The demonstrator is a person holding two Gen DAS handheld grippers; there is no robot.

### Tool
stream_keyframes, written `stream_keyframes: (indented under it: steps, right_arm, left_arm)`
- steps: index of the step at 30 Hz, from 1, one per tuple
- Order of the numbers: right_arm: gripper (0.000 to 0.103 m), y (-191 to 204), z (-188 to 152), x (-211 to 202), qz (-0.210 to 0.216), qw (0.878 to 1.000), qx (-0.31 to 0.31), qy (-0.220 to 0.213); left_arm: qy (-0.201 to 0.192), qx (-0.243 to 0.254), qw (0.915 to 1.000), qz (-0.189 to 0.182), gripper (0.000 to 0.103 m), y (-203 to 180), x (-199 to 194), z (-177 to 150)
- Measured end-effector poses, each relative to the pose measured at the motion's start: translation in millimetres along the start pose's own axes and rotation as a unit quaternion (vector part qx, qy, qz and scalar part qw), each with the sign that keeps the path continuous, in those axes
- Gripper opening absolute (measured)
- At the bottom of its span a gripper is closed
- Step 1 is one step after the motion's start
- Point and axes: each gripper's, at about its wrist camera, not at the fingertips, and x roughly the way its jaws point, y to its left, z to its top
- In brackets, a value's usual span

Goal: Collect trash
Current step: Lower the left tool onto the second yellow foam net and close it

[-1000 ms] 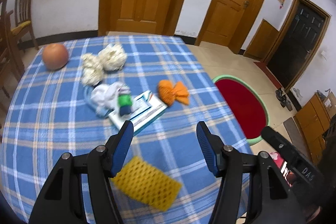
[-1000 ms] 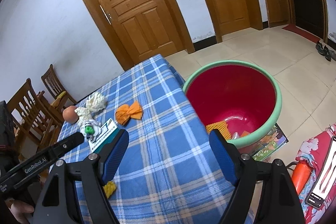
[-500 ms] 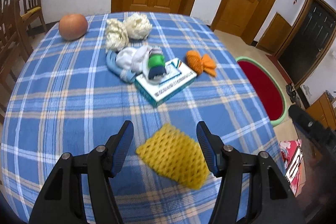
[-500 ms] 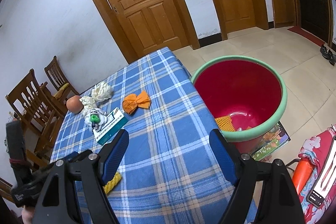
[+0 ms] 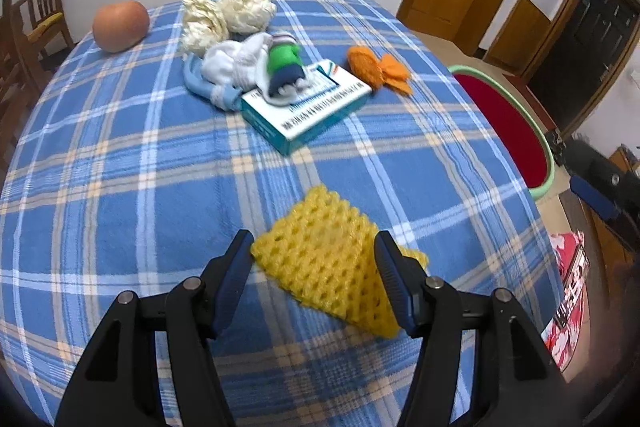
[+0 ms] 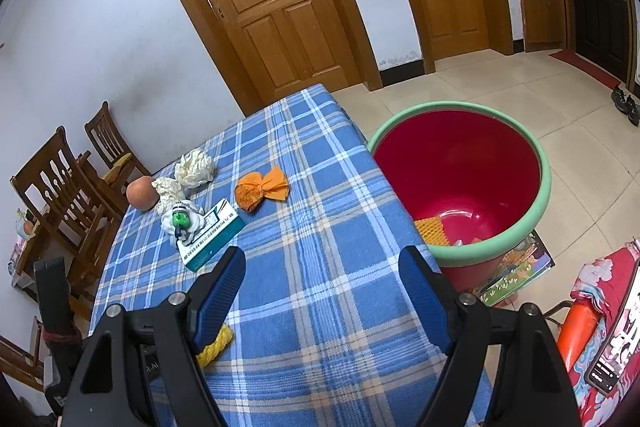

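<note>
A: Between the fingers of the left gripper [image 5: 314, 253], item one: a yellow foam net [image 5: 332, 267], lying flat on the blue plaid tablecloth [image 5: 120, 155] near the table's front edge. The jaws are standing spread to either side of it, pads not pressing on it.

B: And the right gripper [image 6: 322, 271]?

A: It is hanging with jaws wide and nothing between them, over the cloth beside the red tub [image 6: 460, 179], which is sitting on the floor just off the table's side and already holding a similar yellow net.

B: Risks to note?

A: The net is looking soft and thin, so the pads may be closing over its top and merely flattening it, or pinching up a fold of cloth along with it. One corner is running under the right-hand finger, so it may be slipping out sideways as the jaws close.

B: Remaining stock?

A: Farther back: a teal-and-white box [image 5: 306, 105] with a small green toy [image 5: 282, 67] and white wads on it, an orange wrapper [image 5: 378, 69], two cream crumpled papers [image 5: 224, 13], a round orange fruit [image 5: 120, 25]. Wooden doors, white walls, chairs and tiled floor are surrounding the table.
</note>
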Motion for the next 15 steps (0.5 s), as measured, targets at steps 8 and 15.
stream_keyframes:
  steps: [8,15]
  right_arm:
    - [0.081,-0.4,-1.2,2.5,-0.001,1.000,0.001,0.003]
    - [0.081,-1.6,-3.8,5.1,-0.001,1.000,0.004,0.006]
  left_arm:
    - [-0.012,0.020,0.9993,-0.031,0.031,-8.2,0.2,-1.2]
    - [-0.018,0.013,0.9975,-0.068,0.015,-9.3,-0.6,-0.7]
